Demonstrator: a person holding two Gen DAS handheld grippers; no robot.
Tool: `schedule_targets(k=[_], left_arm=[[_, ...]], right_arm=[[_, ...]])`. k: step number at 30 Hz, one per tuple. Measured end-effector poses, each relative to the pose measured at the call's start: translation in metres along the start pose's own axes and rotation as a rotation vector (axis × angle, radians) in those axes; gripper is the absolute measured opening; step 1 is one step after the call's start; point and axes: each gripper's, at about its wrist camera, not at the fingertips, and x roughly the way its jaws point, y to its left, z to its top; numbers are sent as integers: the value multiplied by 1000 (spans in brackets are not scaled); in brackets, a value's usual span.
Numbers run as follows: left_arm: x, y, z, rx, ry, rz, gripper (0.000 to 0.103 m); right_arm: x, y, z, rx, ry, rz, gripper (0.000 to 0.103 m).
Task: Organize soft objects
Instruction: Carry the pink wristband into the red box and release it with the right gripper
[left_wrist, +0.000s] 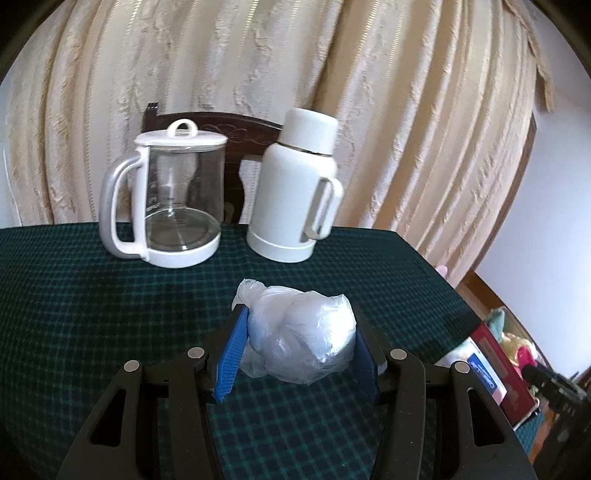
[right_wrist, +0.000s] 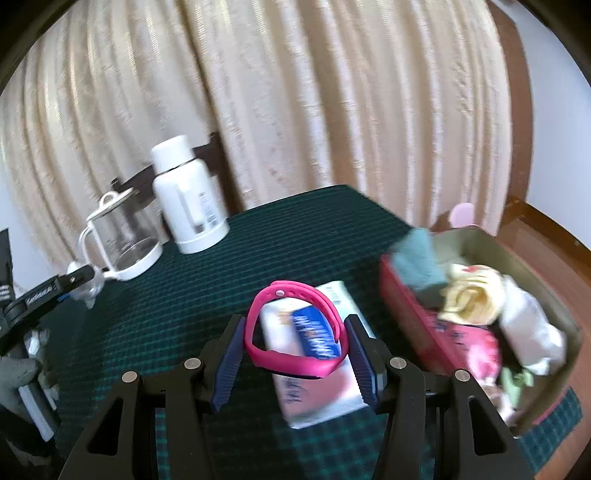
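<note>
Your left gripper (left_wrist: 299, 343) is clamped on a plastic-wrapped white bundle (left_wrist: 299, 339), both blue pads pressing its sides above the green checked tablecloth (left_wrist: 92, 314). Your right gripper (right_wrist: 295, 354) grips a pink wristband (right_wrist: 295, 332) stretched between its pads, over a white tissue pack (right_wrist: 314, 369). Just right sits a box (right_wrist: 554, 302) of soft items. Farther back stand a glass kettle (left_wrist: 173, 199) and white flask (left_wrist: 295, 192), before a curtain (left_wrist: 295, 55).

A crumpled clear plastic bag bundle (left_wrist: 299, 332) and a looped pink wristband (right_wrist: 295, 332), both clamped.
</note>
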Motion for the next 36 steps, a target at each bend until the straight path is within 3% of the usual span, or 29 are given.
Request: schedule_targets(k=[11, 19, 36], left_arm=[[3, -34, -15, 68, 32, -35, 54], [-4, -53, -16, 76, 27, -57, 54], [-7, -105, -17, 132, 35, -105, 54]], right_arm=[[-29, -76, -3, 123, -59, -147, 57], [-23, -118, -8, 219, -59, -208, 57], [-4, -158, -18, 233, 7, -266, 57]])
